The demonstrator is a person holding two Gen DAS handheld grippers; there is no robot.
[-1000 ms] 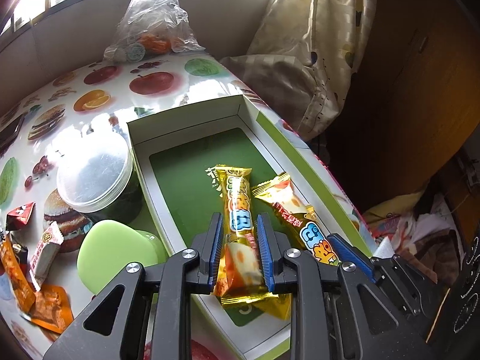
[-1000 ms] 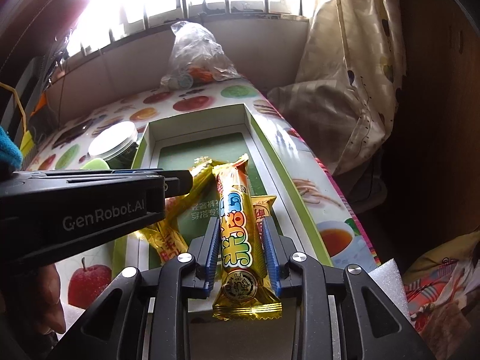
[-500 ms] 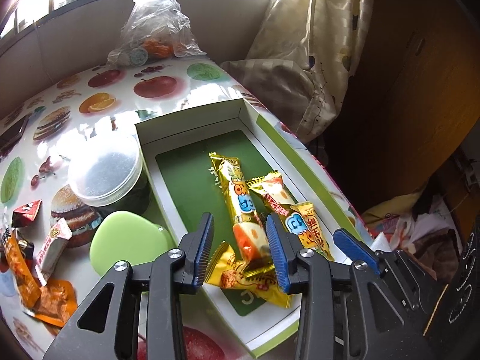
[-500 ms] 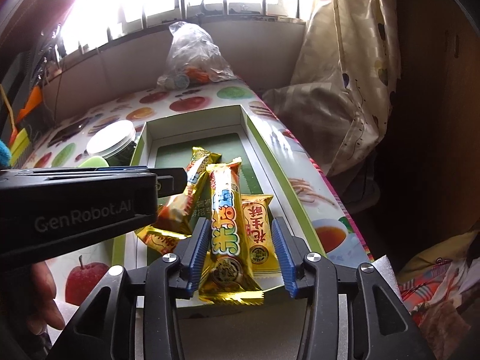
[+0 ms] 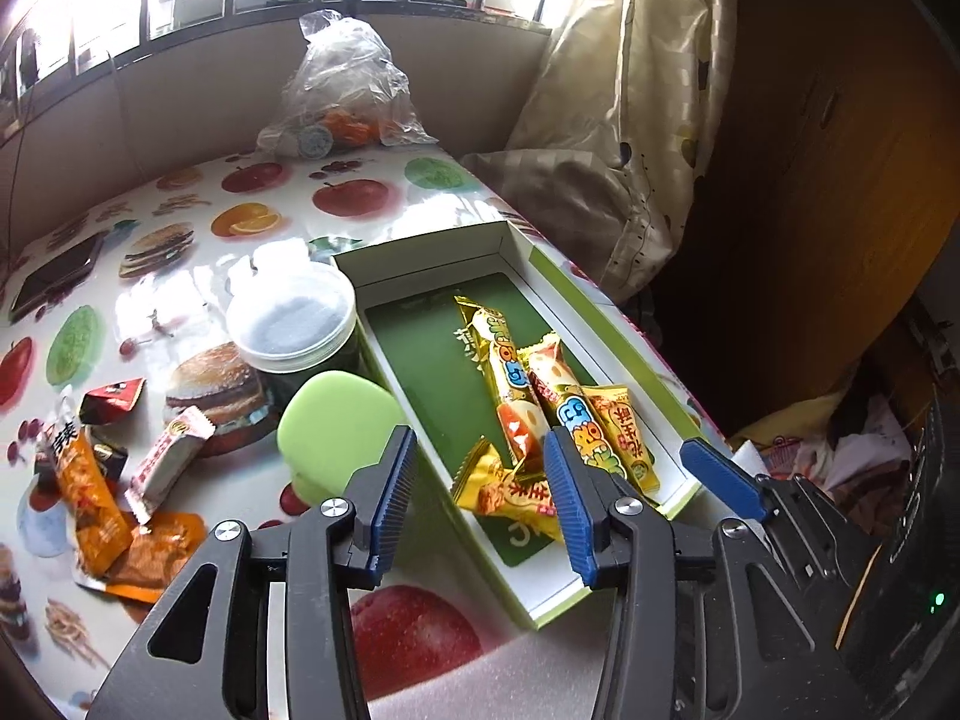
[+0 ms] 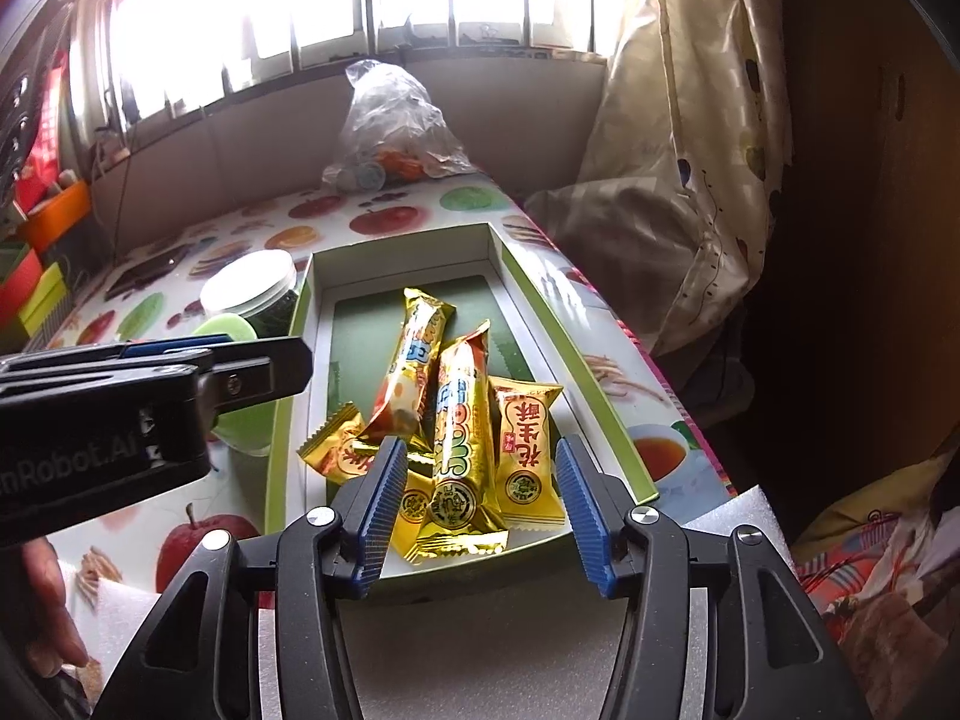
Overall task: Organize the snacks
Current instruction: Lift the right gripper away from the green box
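Landmark: shallow cardboard box [image 5: 543,276], white walls, green floor, lime outer rim.
Loose snacks [image 5: 99,483]: left of the box, crinkled orange and white packets on the glossy fruit-print tablecloth [image 5: 354,198].
Jar [image 5: 291,324]: round, frosted plastic lid, touching the box's left wall; a smooth pale-green lid [image 5: 336,426] lies just before it.
Left gripper [image 5: 480,501]: ribbed blue pads, jaws have just been opening, nothing pinched, over the box's near left wall.
Snack bars [image 6: 447,414]: shiny gold foil, in the box's near half, two long tubes lying lengthwise toward the far wall, shorter flat packs beside them.
Right gripper [image 6: 477,501]: jaws have just been opening, standing wide either side of the bars' near ends, clear of the foil.
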